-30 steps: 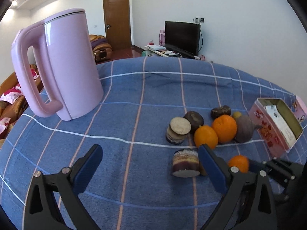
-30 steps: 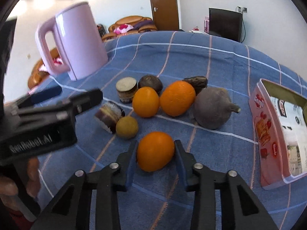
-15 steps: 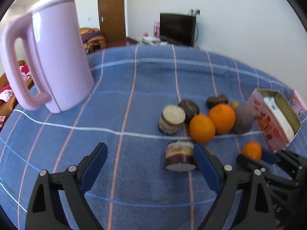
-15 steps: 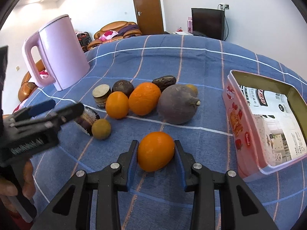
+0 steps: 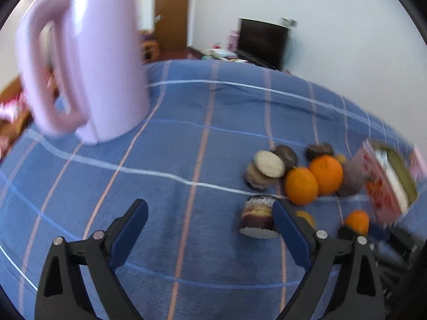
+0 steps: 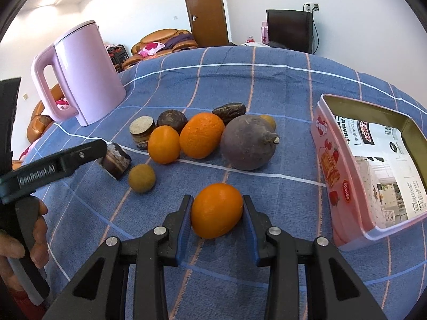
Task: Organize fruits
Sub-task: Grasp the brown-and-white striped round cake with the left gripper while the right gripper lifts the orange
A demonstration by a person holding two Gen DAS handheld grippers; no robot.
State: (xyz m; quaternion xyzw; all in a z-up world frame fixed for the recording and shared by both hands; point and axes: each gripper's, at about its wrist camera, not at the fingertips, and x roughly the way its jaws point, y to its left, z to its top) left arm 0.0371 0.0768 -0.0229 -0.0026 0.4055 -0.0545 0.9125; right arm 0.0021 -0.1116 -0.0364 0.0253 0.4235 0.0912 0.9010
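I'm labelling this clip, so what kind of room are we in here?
Most likely a home living room: a sofa with cushions behind the table, a television on a low stand, and a wooden door.

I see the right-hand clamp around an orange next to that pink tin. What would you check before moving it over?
1. Right gripper shut on the small orange citrus fruit: ok, both pads touch it.
2. Open pink rectangular tin has room: ok, though printed paper lies inside.
3. Path from fruit to tin unblocked: ok, only blue checked cloth between.
4. Left gripper out of the way: ok, open and empty, off to the left.
5. Fruit lifted off the cloth: cannot tell.
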